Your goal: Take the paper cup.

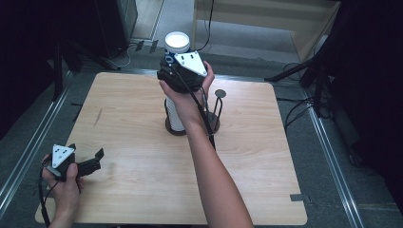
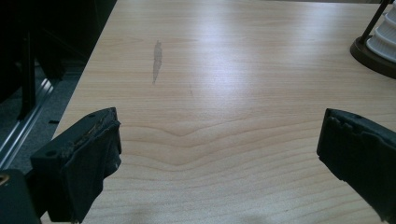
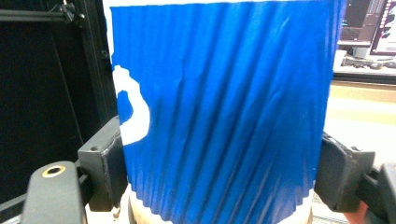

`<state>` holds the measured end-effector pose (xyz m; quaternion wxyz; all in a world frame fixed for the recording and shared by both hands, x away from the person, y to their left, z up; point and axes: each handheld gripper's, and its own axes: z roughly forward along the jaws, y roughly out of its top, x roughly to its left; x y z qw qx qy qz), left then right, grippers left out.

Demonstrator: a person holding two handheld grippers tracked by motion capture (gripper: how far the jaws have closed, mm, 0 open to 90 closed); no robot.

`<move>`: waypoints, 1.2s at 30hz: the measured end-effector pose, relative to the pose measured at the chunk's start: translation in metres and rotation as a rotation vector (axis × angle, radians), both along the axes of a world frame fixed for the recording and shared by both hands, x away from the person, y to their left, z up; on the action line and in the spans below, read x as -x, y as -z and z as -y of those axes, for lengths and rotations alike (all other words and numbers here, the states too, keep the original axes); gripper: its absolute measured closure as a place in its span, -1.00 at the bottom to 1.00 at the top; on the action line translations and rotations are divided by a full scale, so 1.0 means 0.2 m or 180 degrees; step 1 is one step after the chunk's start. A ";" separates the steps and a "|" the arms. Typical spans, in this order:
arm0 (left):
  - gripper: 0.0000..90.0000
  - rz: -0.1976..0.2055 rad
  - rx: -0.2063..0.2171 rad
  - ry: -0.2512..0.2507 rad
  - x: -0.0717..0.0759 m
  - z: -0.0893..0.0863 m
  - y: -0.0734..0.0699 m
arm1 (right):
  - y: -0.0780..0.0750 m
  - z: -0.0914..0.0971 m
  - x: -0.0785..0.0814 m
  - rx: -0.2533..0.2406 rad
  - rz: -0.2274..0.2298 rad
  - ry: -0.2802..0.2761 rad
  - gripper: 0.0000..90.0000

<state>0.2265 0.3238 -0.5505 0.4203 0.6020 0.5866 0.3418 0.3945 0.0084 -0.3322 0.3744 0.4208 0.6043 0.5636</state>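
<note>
My right gripper [image 1: 173, 64] is raised high over the back of the table and is shut on a blue ribbed paper cup [image 1: 177, 42] with a white rim. In the right gripper view the cup [image 3: 224, 107] sits between both pads, pressed on its two sides by my right gripper [image 3: 219, 172]. Straight below stands a stack of white cups [image 1: 175, 116] in a dark wire holder [image 1: 216, 124]. My left gripper [image 1: 86, 151] rests low at the table's front left corner, open, its jaws wide apart over bare wood [image 2: 219, 135].
The wooden table [image 1: 142, 180] has a grey smear [image 2: 157, 60] at its left. The holder's round base [image 2: 369, 56] and stacked cups [image 2: 385, 32] lie far right of my left gripper. A metal rail [image 1: 28, 152] runs along the floor at left.
</note>
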 end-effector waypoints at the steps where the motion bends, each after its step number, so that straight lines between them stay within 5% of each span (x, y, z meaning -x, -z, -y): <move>1: -0.99 0.0003 0.0005 -0.0002 0.00 0.00 0.00 | -0.01 0.00 0.00 -0.0024 -0.0003 -0.0006 -0.58; 36: -0.99 0.0044 0.0107 0.0013 0.01 -0.02 0.00 | -0.24 0.14 0.06 -0.0108 0.0236 0.0074 -0.57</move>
